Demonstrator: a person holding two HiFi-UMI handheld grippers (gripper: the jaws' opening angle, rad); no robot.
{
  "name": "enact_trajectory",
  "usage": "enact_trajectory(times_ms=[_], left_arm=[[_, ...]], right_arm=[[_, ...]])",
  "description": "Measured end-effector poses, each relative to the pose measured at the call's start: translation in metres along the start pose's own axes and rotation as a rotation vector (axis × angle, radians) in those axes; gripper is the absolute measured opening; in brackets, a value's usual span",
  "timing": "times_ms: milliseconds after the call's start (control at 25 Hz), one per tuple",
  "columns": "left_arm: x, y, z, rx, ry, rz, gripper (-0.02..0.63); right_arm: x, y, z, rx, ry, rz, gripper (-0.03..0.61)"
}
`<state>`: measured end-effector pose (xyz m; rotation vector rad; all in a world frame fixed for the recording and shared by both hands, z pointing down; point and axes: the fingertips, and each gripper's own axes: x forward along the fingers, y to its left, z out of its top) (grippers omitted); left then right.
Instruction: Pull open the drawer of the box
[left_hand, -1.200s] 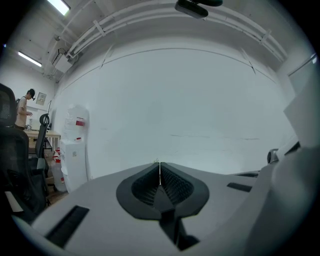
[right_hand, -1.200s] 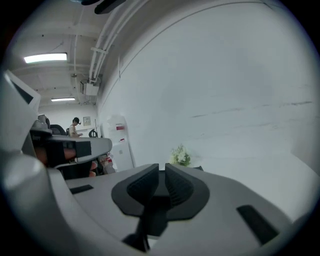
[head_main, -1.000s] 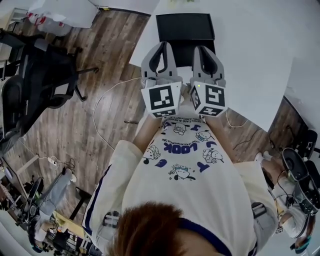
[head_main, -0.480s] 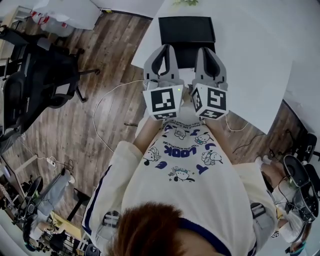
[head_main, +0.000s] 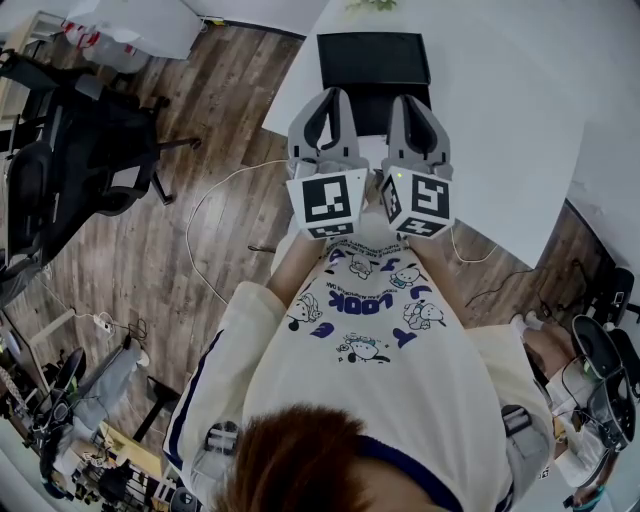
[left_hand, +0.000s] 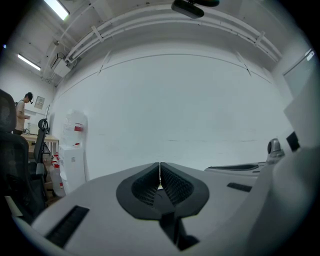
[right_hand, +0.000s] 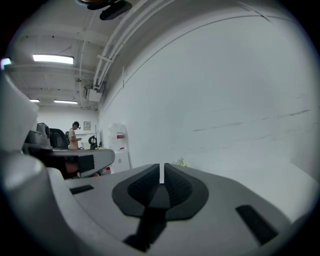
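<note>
A flat black box (head_main: 373, 62) lies on the white table (head_main: 500, 130); its near edge is hidden behind my grippers, and no drawer front shows. I hold both grippers side by side close to my chest, pointing at the box. The left gripper (head_main: 328, 98) is shut with its pads together and nothing between them; in the left gripper view the left gripper (left_hand: 159, 175) faces only a white wall. The right gripper (head_main: 414, 100) is shut too and empty, and in the right gripper view the right gripper (right_hand: 161, 176) also points at bare wall. Neither gripper touches the box.
Black office chairs (head_main: 80, 150) stand on the wooden floor to the left, and a thin cable (head_main: 215, 200) loops across the floor. Shoes (head_main: 600, 350) lie at the right. Far off, a person (left_hand: 22, 112) stands by a desk beside a white cabinet (left_hand: 74, 145).
The box and both grippers sit slightly higher and to the right in the head view. The grippers keep the same side-by-side pose.
</note>
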<state>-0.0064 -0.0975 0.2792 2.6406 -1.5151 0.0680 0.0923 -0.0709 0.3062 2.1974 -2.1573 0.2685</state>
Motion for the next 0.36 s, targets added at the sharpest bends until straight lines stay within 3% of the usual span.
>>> enact_trajectory(times_ms=[360], left_arm=[[0.0012, 0.0013, -0.0016, 0.0, 0.004, -0.002, 0.017]], right_arm=[[0.0022, 0.0005, -0.0015, -0.002, 0.005, 0.0, 0.046]])
